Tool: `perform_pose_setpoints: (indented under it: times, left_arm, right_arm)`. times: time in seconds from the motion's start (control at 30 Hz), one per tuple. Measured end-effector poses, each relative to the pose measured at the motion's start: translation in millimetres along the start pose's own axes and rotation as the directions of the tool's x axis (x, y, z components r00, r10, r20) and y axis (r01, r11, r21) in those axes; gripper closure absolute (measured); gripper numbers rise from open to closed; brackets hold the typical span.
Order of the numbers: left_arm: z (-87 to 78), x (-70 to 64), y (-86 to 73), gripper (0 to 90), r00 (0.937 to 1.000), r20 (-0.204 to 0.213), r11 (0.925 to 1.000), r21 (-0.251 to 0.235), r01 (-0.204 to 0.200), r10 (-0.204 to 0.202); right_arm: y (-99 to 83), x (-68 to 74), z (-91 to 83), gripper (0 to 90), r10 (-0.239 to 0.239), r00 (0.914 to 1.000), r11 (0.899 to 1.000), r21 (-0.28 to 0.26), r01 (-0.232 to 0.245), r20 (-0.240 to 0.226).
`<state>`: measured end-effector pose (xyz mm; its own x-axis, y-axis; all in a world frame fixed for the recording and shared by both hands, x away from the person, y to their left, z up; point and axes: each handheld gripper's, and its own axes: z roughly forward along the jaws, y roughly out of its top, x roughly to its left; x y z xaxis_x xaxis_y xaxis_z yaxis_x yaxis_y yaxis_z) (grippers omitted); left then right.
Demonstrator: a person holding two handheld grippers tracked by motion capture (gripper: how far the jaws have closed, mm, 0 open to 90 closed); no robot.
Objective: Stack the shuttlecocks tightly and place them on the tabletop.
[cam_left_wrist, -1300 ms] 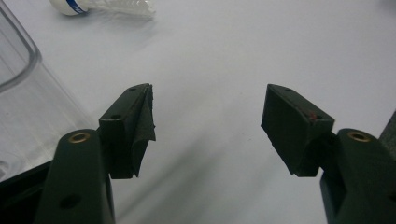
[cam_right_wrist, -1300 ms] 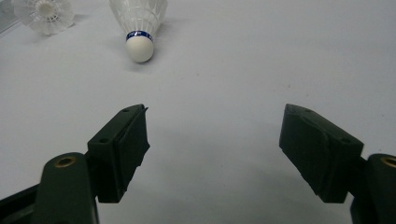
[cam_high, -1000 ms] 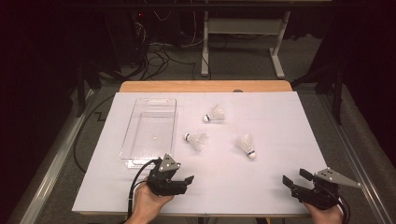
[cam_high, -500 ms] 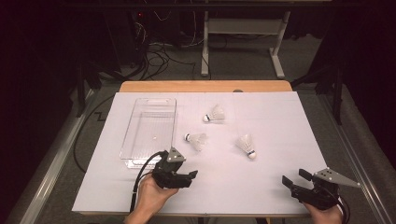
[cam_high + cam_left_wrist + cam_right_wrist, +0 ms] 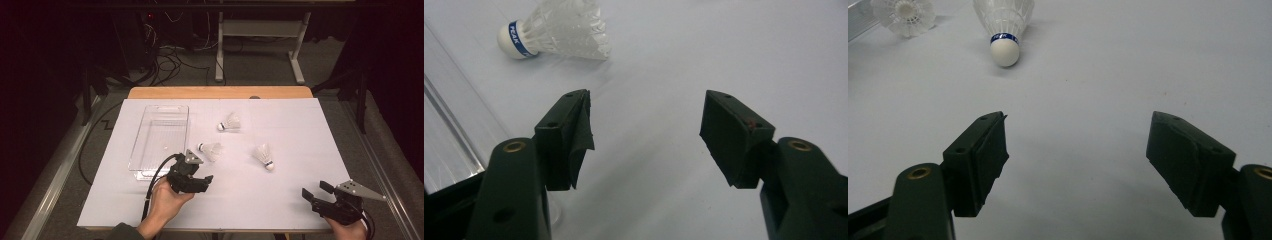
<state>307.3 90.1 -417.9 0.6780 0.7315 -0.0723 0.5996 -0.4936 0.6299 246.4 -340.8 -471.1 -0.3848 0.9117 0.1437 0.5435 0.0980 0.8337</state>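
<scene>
Shuttlecocks, three in number, lie on the white table sheet [image 5: 300,130], none inside the container. Nearest the person, the left gripper [image 5: 204,181] and right gripper [image 5: 316,191] are both released, jaws spread wide with nothing between them, each held low over the sheet. Just beyond the left gripper lies the first shuttlecock [image 5: 210,149], on its side beside the clear plastic tray [image 5: 161,135]; its cork band reads "PEAK" in the left gripper view [image 5: 555,31]. The tray holds nothing visible. The second shuttlecock [image 5: 263,156] lies to the right, apart from the right gripper, cork toward the person; its blue band [image 5: 1005,38] is not legible. The third shuttlecock [image 5: 230,123] lies farther back. Beyond the table, cables [image 5: 170,62] and a desk frame [image 5: 257,35] occupy the floor.
</scene>
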Motion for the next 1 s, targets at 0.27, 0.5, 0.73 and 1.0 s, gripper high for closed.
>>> perform_pose_setpoints:
  times: [0.27,0.5,0.73,1.0]
  left_arm:
    - [2.7,2.7,13.9,38.4,0.9999,-0.016,0.9999,0.013,0.005,-0.005]
    - [5.1,6.1,26.4,38.4,0.9997,-0.024,0.9998,0.017,0.012,-0.011]
    - [12.1,9.8,35.5,38.9,0.9993,-0.032,0.9992,0.036,0.019,-0.018]
    - [17.8,14.6,42.7,39.0,0.999,-0.035,0.9987,0.041,0.029,-0.028]
  right_arm:
    - [0.1,0.1,0.0,25.0,-0.001,1.0,1.0,0.002,0.001,0.0]
    - [0.0,0.0,0.4,25.0,-0.001,1.0,1.0,0.004,0.001,-0.001]
    - [0.0,-0.2,0.6,25.0,0.002,1.0,1.0,0.006,-0.002,-0.003]
    - [-0.1,-0.5,0.8,25.0,0.002,1.0,1.0,0.007,-0.002,-0.005]
